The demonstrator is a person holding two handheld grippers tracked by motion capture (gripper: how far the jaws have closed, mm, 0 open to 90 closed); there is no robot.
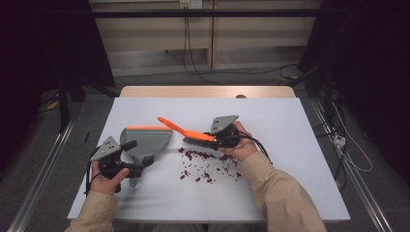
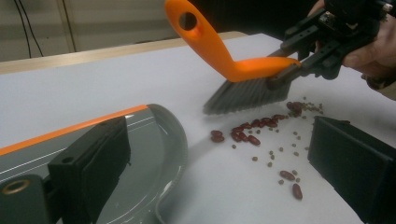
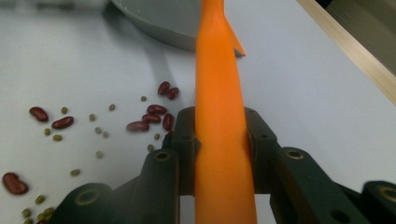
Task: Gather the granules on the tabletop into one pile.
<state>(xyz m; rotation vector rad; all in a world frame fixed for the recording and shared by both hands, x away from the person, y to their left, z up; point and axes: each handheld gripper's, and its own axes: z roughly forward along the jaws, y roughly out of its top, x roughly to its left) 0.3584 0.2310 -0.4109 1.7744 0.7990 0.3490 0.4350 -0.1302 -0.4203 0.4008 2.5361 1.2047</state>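
My right gripper (image 1: 218, 137) (image 3: 219, 140) is shut on the orange back of a hand brush (image 1: 186, 131) (image 2: 243, 70), bristles down on the white table. Red beans and small green ones (image 1: 203, 166) (image 2: 254, 135) (image 3: 154, 116) lie scattered by the bristles and towards me. A grey dustpan with an orange lip (image 1: 147, 137) (image 2: 159, 140) (image 3: 159, 23) lies to their left. My left gripper (image 1: 137, 154) (image 2: 222, 130) holds its jaws wide apart at the pan's rear. One jaw is over the pan and the other over the table. Nothing is pressed between the pads.
The white tabletop (image 1: 290, 145) stretches bare to the right and front of the beans. A wooden edge (image 1: 208, 92) borders its far side. Cables (image 1: 338, 140) and metal rails lie on the floor around the table.
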